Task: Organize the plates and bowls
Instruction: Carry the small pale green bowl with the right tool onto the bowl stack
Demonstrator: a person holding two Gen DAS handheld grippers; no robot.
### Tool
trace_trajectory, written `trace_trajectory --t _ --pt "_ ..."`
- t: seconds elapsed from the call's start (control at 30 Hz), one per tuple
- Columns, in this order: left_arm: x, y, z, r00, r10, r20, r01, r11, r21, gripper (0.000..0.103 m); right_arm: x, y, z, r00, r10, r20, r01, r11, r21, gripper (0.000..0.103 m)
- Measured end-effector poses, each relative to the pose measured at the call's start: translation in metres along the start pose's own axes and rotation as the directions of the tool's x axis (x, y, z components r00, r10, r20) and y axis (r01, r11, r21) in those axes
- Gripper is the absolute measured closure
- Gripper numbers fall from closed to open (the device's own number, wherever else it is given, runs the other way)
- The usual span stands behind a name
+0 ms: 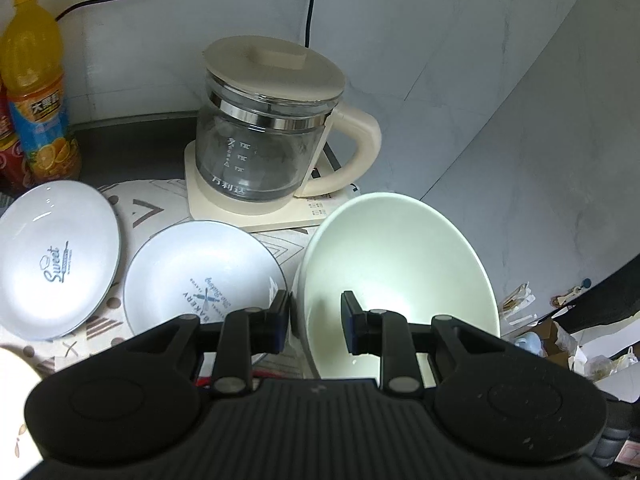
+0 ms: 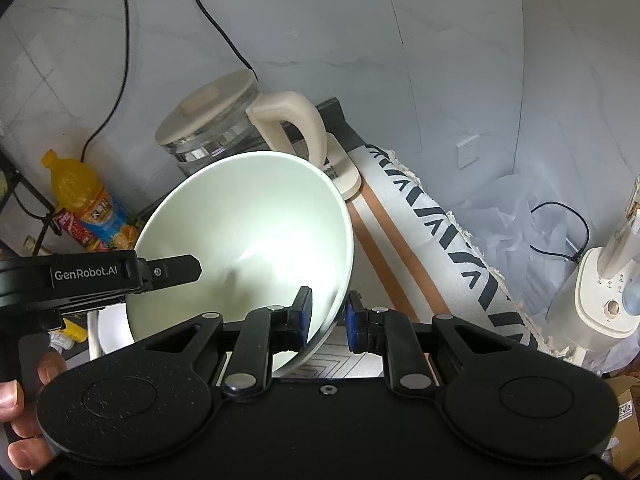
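- Gripping from both sides: left wrist view shows left claw [image 1: 315,322] straddling the near rim of the pale bowl [image 1: 400,264], apparently pinching; bowl tilts beside two plates [image 1: 56,256].
- Right wrist view: right claw [image 2: 328,316] pinches the opposite rim. Keep both level; lower squarely onto table [image 2: 384,264].

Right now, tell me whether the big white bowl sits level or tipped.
Tipped. The bowl faces sideways, its rim between both fingers of the right hand-held gripper; the left hand-held gripper straddles the opposite rim.
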State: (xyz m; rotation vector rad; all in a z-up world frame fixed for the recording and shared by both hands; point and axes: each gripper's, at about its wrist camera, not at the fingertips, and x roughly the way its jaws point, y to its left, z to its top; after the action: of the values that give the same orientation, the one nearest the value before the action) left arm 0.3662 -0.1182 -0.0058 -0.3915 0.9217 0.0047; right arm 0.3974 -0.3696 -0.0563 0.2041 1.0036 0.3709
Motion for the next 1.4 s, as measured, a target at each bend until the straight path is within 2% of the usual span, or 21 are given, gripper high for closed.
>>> trace_trajectory --t 0.53,0.73,1.0,1.2,1.4 --pt "-0.038 0.021 -0.047 1.000 0.026 -0.012 -0.027 0.998 -0.050 0.078 -0.029 0.020 -0.040 0.998 0.053 -0.025 -0.055 0.996 -0.070 0.081" --pt "-0.045 0.031 -0.066 0.999 0.041 -0.030 -0.043 0.997 -0.060 0.078 -0.032 0.031 -0.058 0.998 0.044 -0.038 -0.049 0.990 -0.133 0.081" --pt "-0.039 0.048 -0.086 0.994 0.057 -0.089 -0.065 0.995 -0.082 0.077 -0.024 0.042 -0.077 0.997 0.029 -0.073 -0.043 0.979 -0.198 0.081" --pt "-0.032 0.052 -0.095 0.990 0.065 -0.123 -0.074 0.994 -0.074 0.077 -0.019 0.051 -0.086 0.997 0.006 -0.071 -0.024 0.969 -0.247 0.074" --pt "-0.023 0.058 -0.102 0.985 0.069 -0.160 -0.083 0.993 -0.082 0.077 -0.011 0.051 -0.092 0.996 -0.002 -0.085 -0.020 0.967 -0.254 0.074"
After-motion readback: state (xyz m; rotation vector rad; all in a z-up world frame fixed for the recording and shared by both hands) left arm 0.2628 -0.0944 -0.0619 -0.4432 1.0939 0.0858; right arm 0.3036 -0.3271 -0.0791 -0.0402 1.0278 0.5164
